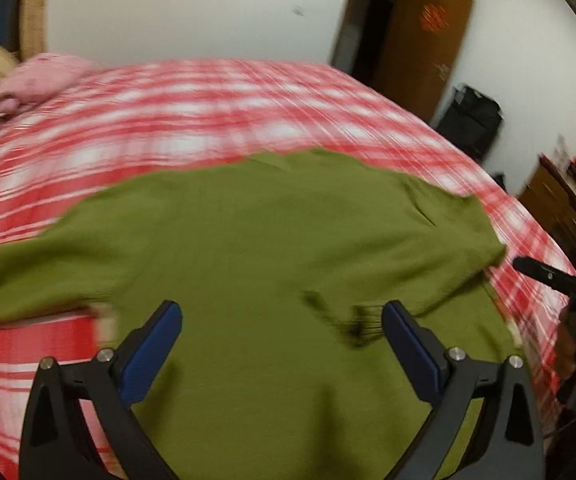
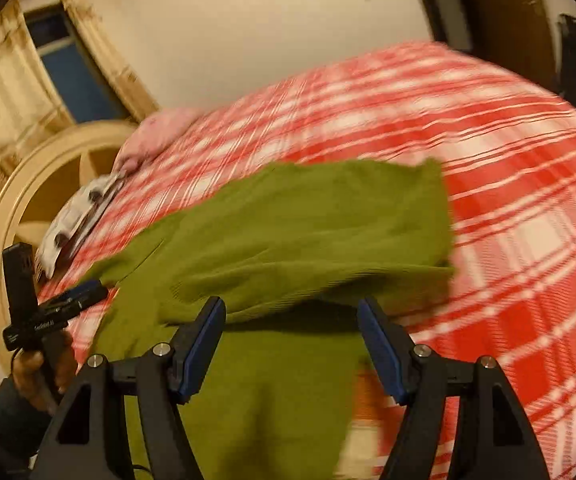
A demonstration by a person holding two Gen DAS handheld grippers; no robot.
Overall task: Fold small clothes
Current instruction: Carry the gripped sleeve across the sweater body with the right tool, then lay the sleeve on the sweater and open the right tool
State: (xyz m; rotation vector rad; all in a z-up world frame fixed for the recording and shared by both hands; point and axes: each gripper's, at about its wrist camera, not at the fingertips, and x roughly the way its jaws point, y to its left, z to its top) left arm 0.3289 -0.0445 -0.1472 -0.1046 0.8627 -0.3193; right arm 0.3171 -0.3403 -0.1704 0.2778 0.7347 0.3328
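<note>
The green sweater (image 1: pixel 256 240) lay spread across the red-and-white plaid bedspread (image 1: pixel 208 104), near its front edge. In the right wrist view one side of it was already turned over onto the body, the folded edge sitting just ahead of the right tool (image 2: pixel 291 312). That tool's fingers stood apart with nothing pinched between them — only knit below. The left tool (image 1: pixel 282 316) hung over the sweater's lower body, its fingers spread wide and empty too. Beyond the sweater, a pink pillow (image 1: pixel 40 76) rested at the head of the bed, and a small printed packet (image 2: pixel 76 220) lay beside it.

Both views were streaked with blur, so fine creases could not be read. With neither tool gripping cloth, the turned-over side looked free to slide or spring back — soft knit on a soft bedspread gives little hold. A pinch taken too deep could catch both layers, or the bedspread, and drag the fold askew.
</note>
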